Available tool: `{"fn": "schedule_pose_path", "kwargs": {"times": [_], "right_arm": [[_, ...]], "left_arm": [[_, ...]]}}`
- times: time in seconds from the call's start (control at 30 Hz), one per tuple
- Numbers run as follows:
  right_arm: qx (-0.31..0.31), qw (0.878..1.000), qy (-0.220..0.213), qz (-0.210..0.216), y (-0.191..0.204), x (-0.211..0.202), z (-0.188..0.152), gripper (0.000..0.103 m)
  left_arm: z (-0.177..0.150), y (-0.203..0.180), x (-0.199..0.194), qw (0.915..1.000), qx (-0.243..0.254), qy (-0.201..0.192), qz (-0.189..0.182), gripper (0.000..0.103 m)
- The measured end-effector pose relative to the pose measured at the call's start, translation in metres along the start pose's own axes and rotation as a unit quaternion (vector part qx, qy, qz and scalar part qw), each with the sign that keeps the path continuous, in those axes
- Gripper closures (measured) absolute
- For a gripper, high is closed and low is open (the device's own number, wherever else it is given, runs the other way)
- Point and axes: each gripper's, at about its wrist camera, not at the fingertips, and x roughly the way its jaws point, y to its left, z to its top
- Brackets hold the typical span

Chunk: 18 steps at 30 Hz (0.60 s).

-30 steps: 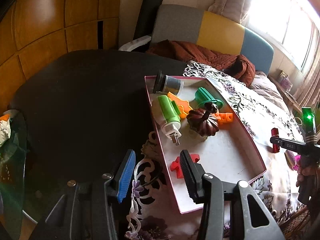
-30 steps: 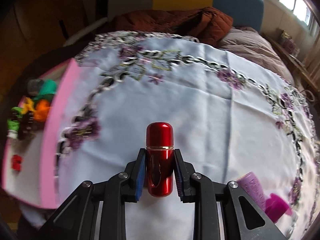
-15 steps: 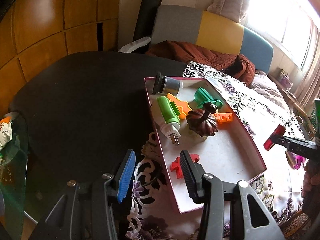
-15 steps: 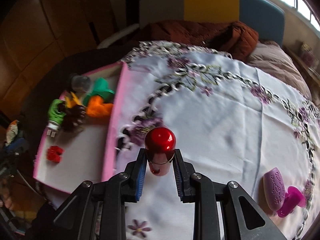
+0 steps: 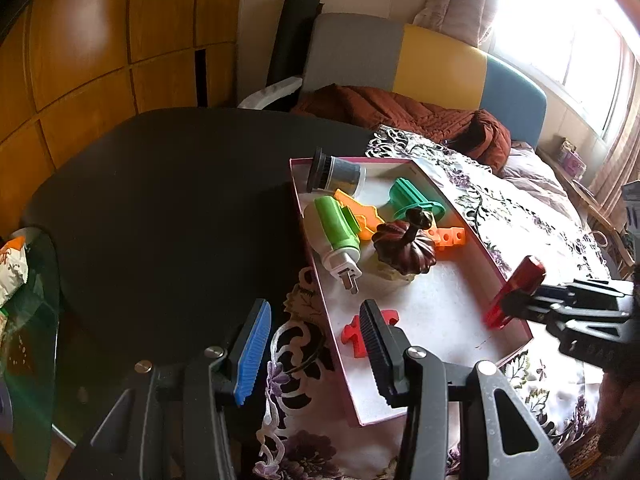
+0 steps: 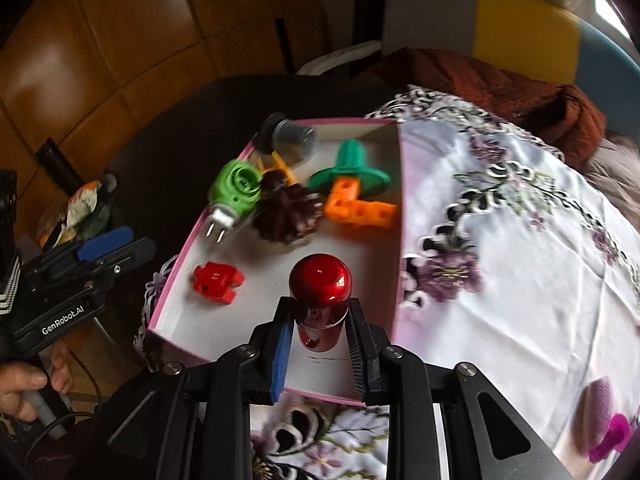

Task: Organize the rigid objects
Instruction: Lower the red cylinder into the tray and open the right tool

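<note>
We hold a red bottle (image 6: pixel 320 304) in our right gripper (image 6: pixel 320 354), the jaws closed on its lower body and its domed cap pointing away from the camera. From the left wrist the bottle (image 5: pixel 516 294) hangs tilted above the near right part of the pink box (image 5: pixel 316 280), clear of the white floor as far as we can tell. Our left gripper (image 5: pixel 314 354) hovers at the box's near left corner with its jaws wide and nothing between them, the blue pad (image 5: pixel 254 350) over the dark bench (image 5: pixel 172 200) and the black pad above the box wall. Inside the box a red block (image 6: pixel 216 282) lies alone toward the near end; from the left wrist it (image 5: pixel 352 334) sits partly behind the black pad. At the far end the other things crowd together: a green plug (image 5: pixel 338 236) with its prongs toward us, a dark pumpkin (image 5: pixel 404 248) touching it, an orange block (image 5: pixel 448 237) just beside the pumpkin, a teal piece (image 5: pixel 414 200), and a jar (image 5: pixel 336 174) lying on its side at the far left corner. The box rests partly on a floral cloth (image 6: pixel 520 240) that covers the bench's right side. A purple thing (image 6: pixel 604 420) lies on the cloth at the right wrist's lower right, blurred.
</note>
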Motion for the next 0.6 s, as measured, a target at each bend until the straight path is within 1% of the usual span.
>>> {"fn": "schedule_pose_path", "kwargs": {"times": [0.17,0.23,0.33,0.4,0.5,0.6], "right_arm": [[-0.005,0.999,0.041,0.013,0.01,0.02,0.003,0.077],[-0.012,0.998,0.058,0.007,0.013,0.029,0.006,0.077],[-0.015,0.998,0.068,0.004,0.015,0.034,0.011,0.077],[-0.016,0.996,0.082,0.012,0.017,0.039,0.016,0.077],[-0.022,0.994,0.105,0.009,0.024,0.057,0.024,0.077],[-0.015,0.993,0.114,0.013,0.028,0.073,0.028,0.076]], "left_arm": [[-0.001,0.002,0.001,1.0,-0.002,0.002,-0.001,0.056],[-0.001,0.004,0.002,1.0,-0.004,0.003,-0.001,0.056],[-0.002,0.006,0.004,1.0,-0.007,0.005,-0.002,0.056],[-0.002,0.008,0.004,0.9999,-0.01,0.006,-0.002,0.056],[-0.003,0.01,0.005,0.9999,-0.013,0.007,-0.002,0.056],[-0.004,0.013,0.007,0.9998,-0.016,0.009,-0.002,0.056]]}}
